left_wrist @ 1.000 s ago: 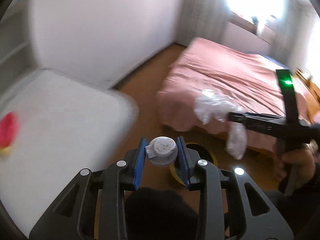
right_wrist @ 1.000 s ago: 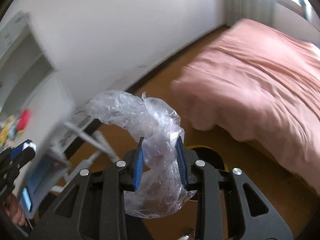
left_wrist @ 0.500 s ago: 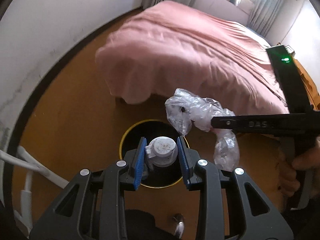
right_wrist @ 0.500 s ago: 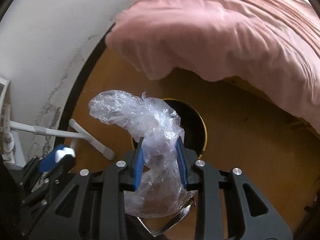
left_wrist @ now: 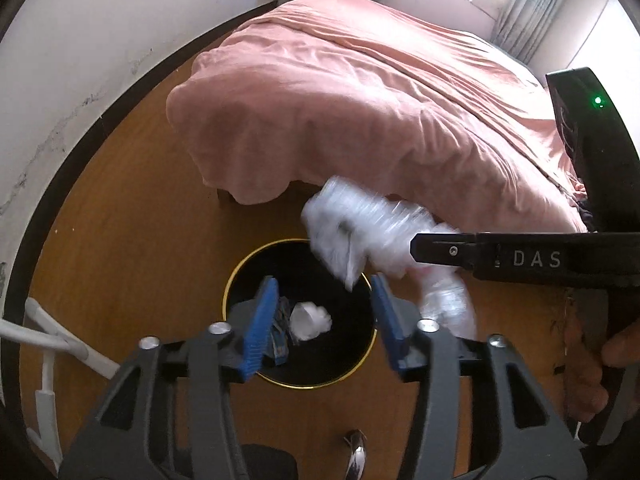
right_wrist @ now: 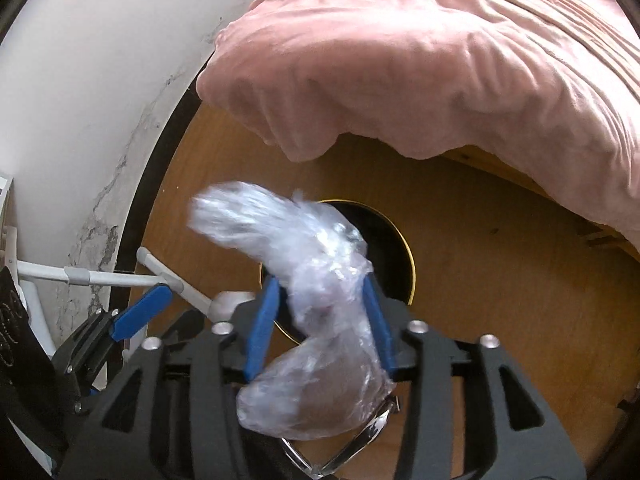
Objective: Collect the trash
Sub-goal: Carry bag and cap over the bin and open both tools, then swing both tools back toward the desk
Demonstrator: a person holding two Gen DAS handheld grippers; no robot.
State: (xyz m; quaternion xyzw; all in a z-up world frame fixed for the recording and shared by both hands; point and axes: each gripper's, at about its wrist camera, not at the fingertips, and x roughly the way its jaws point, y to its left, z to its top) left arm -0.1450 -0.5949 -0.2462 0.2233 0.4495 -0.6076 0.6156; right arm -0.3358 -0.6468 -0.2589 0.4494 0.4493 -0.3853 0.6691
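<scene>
Left gripper (left_wrist: 324, 320): jaws opening, nothing between the blue pads; it hangs directly over the bin and looks straight down into it.
Right gripper (right_wrist: 316, 316): jaws opening with the plastic wrap between them; the pads look to have just let go of it, though the film may touch one side.
Plastic wrap (right_wrist: 304, 272): crumpled clear film, blurred, its upper lobe leaning over the bin's near rim and its lower lobe hanging back under the gripper body.
Bin (left_wrist: 240, 272): round, black inside with a gold rim, standing on the wooden floor; the landmark for all else.
Inside the bin: a white crumpled piece (left_wrist: 310, 320) and a blue wrapper (left_wrist: 280, 332) lie at the bottom.
Bed (left_wrist: 360, 100): pink cover, just beyond the bin, its corner hanging near the far rim.
White rack (right_wrist: 100, 278): tubing on the floor beside the bin, toward the wall.
Metal item (left_wrist: 356, 456): shiny, on the floor on the near side of the bin; what it is I cannot tell.
Step in hand: dropping both loads, as it seems.
Risk, drift: the wrap is light, and the right gripper sits over the rim rather than the middle, so it could land on the floor beside the bin.
Risk, cling: the film could snag on a pad or the gripper body and leave with it.
</scene>
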